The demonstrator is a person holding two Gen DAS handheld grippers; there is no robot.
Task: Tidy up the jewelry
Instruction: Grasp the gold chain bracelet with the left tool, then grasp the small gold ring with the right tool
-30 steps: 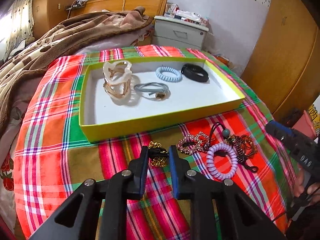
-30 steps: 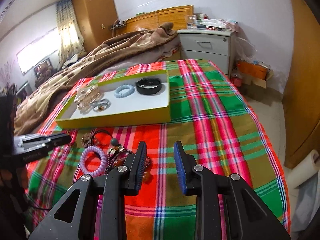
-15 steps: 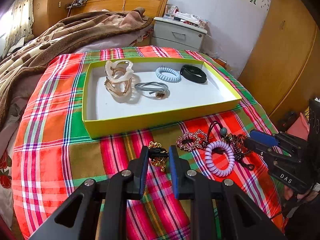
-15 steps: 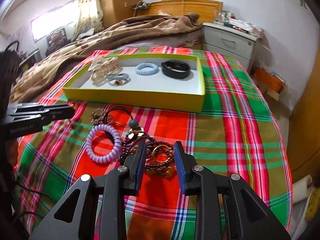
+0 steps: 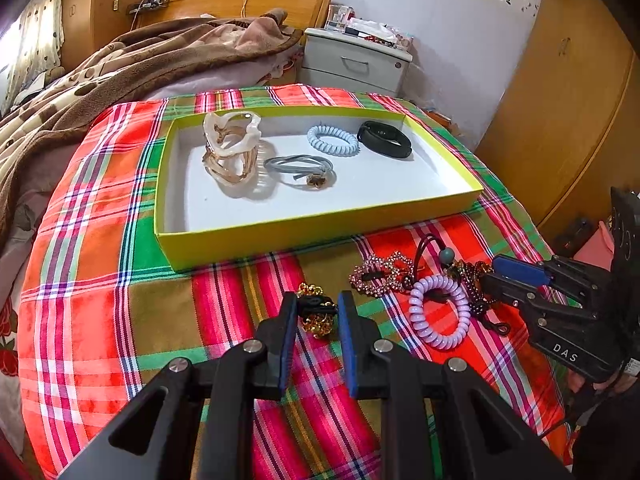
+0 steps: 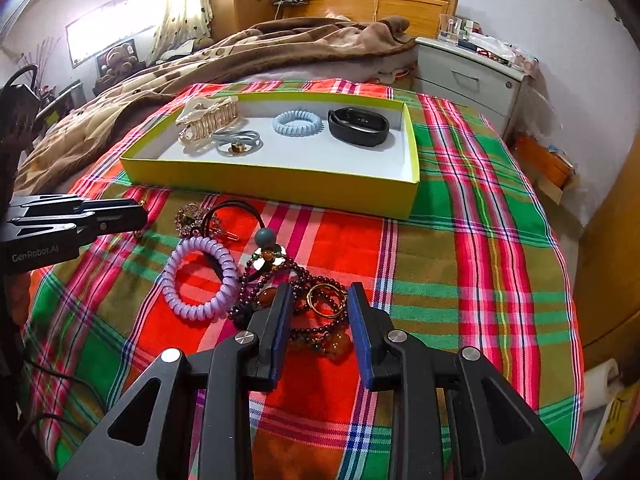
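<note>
Left gripper (image 5: 317,312): jaws closed on a gold chain piece with a black clip (image 5: 317,312), low over the plaid cloth (image 5: 120,320). Right gripper (image 6: 318,304): jaws apart, straddling a dark red bead string (image 6: 304,284) and a gold ring (image 6: 326,300); whether the fingers touch them cannot be told. Beside this heap lie a purple coil tie (image 6: 200,284), a black cord with a grey bead (image 6: 265,236) and a sparkly scrunchie (image 5: 376,274). Beyond stands the yellow tray (image 5: 320,232), holding a claw clip (image 5: 232,152), grey tie (image 5: 298,168), blue coil tie (image 5: 333,141) and black band (image 5: 384,145). The heap's strands overlap and are hard to separate.
</note>
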